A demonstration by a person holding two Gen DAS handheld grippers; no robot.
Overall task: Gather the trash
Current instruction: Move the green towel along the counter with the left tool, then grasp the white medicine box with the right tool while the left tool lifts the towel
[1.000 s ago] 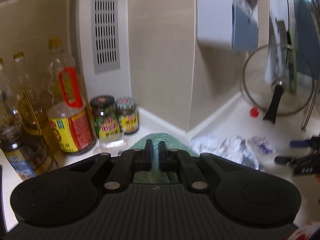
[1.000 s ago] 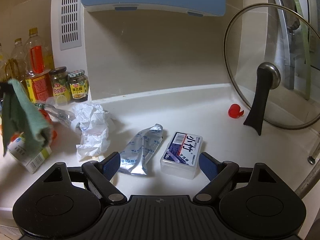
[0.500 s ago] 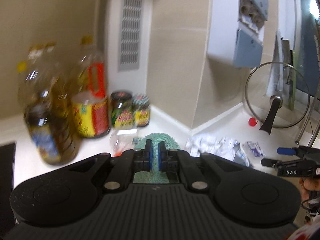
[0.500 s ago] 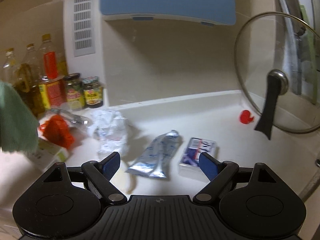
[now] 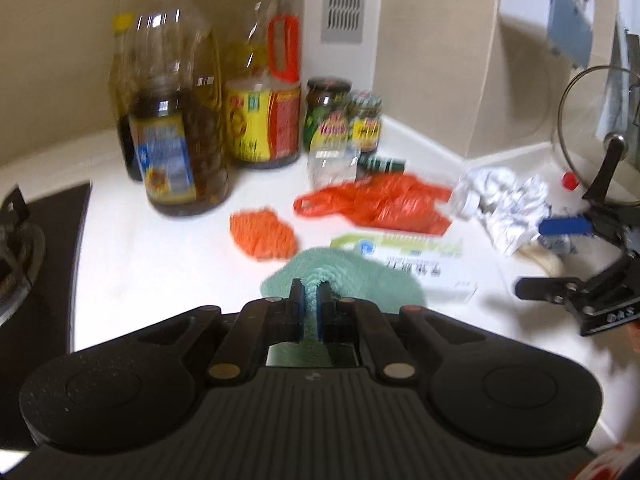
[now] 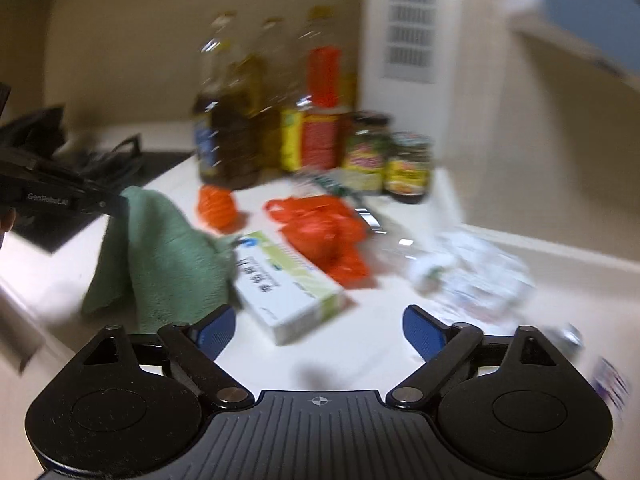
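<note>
You are looking at a white worktop (image 5: pixel 152 264) that runs into a corner of beige walls (image 5: pixel 432 60). A pale pillar with a grey slotted vent (image 5: pixel 343 0) stands at the back edge, beside the corner. A black hob (image 5: pixel 44 264) is set into the worktop's left end. High on the right hangs a white and blue wall cabinet (image 6: pixel 588 12). A glass pan lid (image 5: pixel 592 136) leans upright at the far right edge. The lighting is soft and warm, and both views are blurred.

We see bare white counter (image 6: pixel 352 356) in front; a white and green cardboard box (image 6: pixel 288 288), orange plastic bag (image 6: pixel 324 228) and tall oil bottles (image 6: pixel 236 120) block farther back.
</note>
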